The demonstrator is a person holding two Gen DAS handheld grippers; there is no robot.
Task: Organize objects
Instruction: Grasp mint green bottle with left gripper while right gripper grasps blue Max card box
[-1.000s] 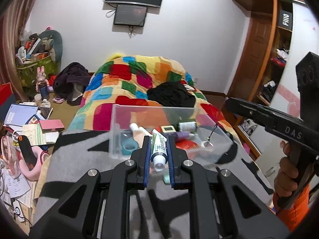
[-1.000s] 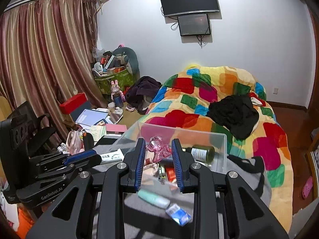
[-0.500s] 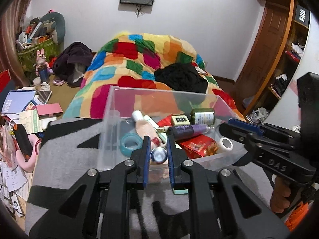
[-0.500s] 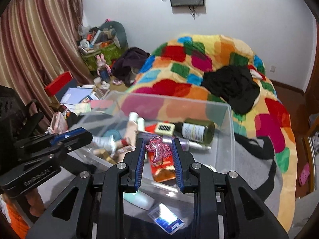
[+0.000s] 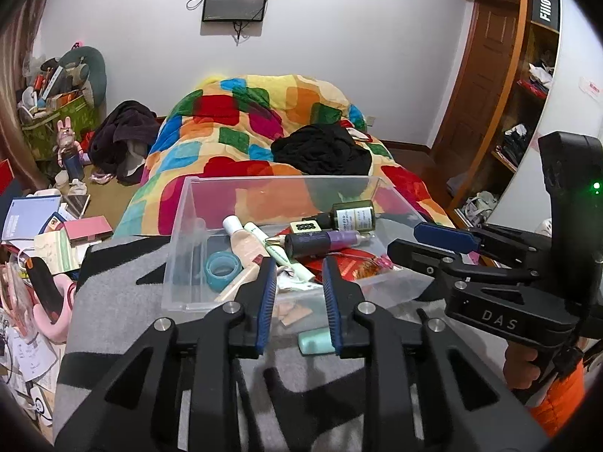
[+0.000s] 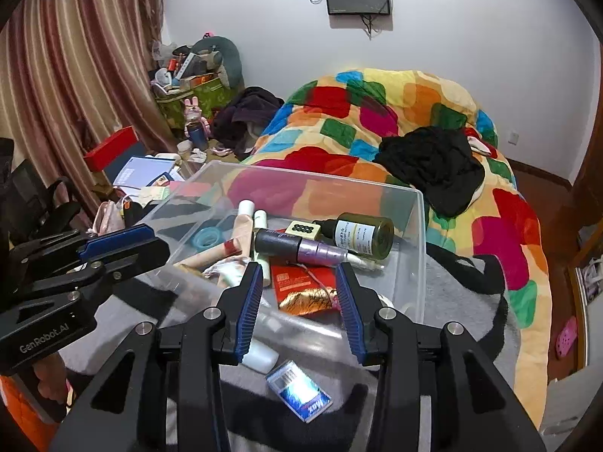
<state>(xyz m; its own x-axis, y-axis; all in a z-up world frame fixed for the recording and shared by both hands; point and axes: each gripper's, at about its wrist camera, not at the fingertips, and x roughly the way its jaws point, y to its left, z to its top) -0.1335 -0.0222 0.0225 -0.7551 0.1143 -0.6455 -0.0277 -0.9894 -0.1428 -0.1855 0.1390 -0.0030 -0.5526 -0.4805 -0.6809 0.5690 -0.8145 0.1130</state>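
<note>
A clear plastic box point(image 5: 282, 180) point(image 6: 312, 177) stands on a grey and black blanket point(image 5: 113, 301). In it lie an olive bottle point(image 5: 352, 215), a purple tube point(image 5: 324, 243), a blue tape ring point(image 5: 222, 269) and a red packet point(image 6: 301, 282). My left gripper point(image 5: 297, 293) hangs over the box's near wall, its jaws opening with nothing between them. A white tube point(image 5: 292, 275) lies just beyond its tips. My right gripper point(image 6: 297, 293) is over the box too, its jaws opening and empty. A pink charm point(image 6: 333, 295) rests on the red packet by its right finger.
On the blanket in front of the box lie a pale mint tube point(image 5: 316, 341) and a blue and white packet point(image 6: 299, 391). A bright patchwork quilt point(image 5: 264, 113) with black clothing covers the bed behind. Cluttered floor lies left, wooden shelves right.
Both grippers came down over the box. The left let go of the white tube and the right let go of the pink charm; both pairs of jaws now stand wider.
</note>
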